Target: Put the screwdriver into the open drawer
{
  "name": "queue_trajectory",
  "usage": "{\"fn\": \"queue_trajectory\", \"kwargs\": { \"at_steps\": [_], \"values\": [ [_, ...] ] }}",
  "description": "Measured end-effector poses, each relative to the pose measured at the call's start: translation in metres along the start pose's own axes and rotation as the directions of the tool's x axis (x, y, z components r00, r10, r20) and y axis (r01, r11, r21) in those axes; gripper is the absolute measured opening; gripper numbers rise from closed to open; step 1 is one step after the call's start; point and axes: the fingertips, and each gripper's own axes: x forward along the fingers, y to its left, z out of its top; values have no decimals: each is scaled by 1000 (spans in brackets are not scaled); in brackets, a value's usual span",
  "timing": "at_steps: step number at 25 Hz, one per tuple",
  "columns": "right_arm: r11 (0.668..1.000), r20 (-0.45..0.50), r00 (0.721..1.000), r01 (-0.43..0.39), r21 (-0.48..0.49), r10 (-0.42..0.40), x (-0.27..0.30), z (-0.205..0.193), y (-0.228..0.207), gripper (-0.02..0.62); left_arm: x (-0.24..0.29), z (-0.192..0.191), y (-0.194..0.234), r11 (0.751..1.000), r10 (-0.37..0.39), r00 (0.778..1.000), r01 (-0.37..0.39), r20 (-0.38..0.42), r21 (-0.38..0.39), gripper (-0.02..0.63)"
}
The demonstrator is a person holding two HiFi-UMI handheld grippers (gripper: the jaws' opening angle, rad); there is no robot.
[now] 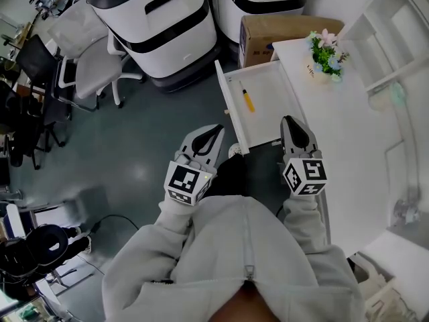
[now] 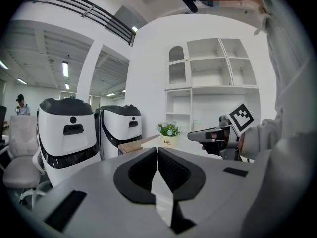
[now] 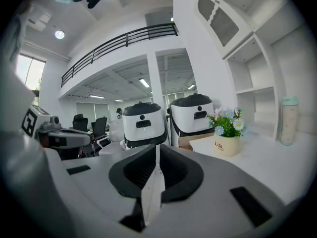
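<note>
Lying on the bottom of the open drawer, the screwdriver is resting with its yellow handle nearer the person and its thin shaft pointing away. It is sitting close to the drawer's outer wall and is touching neither tool.

The left hand-held gripper is hovering over the floor just beside the drawer's near corner. In its own view its jaws are pressing together with nothing between them. The right hand-held gripper is hanging above the near end of the drawer, where it is meeting the white desk. Its jaws are likewise pressing together and carrying nothing. Both are sitting close in front of the person's grey sleeves and pointing roughly level, well apart from the screwdriver.

Judging from this, the placing itself is looking finished: the tool is lying inside the drawer and nothing is gripping it. Little appears to be remaining beyond drawing both arms back. The drawer is standing pulled out, and the task is not asking for it to be closed. A flower pot is standing undisturbed at the far end of the desk.
</note>
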Motion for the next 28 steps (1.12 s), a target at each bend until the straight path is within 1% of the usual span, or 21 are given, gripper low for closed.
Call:
{"fn": "queue_trajectory", "kwargs": {
  "at_steps": [5,9,13,23,28],
  "values": [
    [1000,-12,1000,13,-25,-13,-12,-4,-4,38,-4,1,-9,1000,9,1000,-9,10,1,20],
    [998,-8,1000,-15,-55,15,-11,-4,3,37,-4,-4,-9,1000,19,1000,-19,17,0,20],
    [996,-24,999,-37,-80,35,-2,-6,5,35,1,-7,-3,999,47,999,-46,28,-26,20],
    [998,-46,999,-32,-60,29,3,-3,7,35,13,-5,1,999,23,999,-23,27,-27,20],
    [998,-49,998,-31,-51,28,0,-8,16,35,8,-13,1,999,18,1000,-17,19,-40,20]
  ]
}}
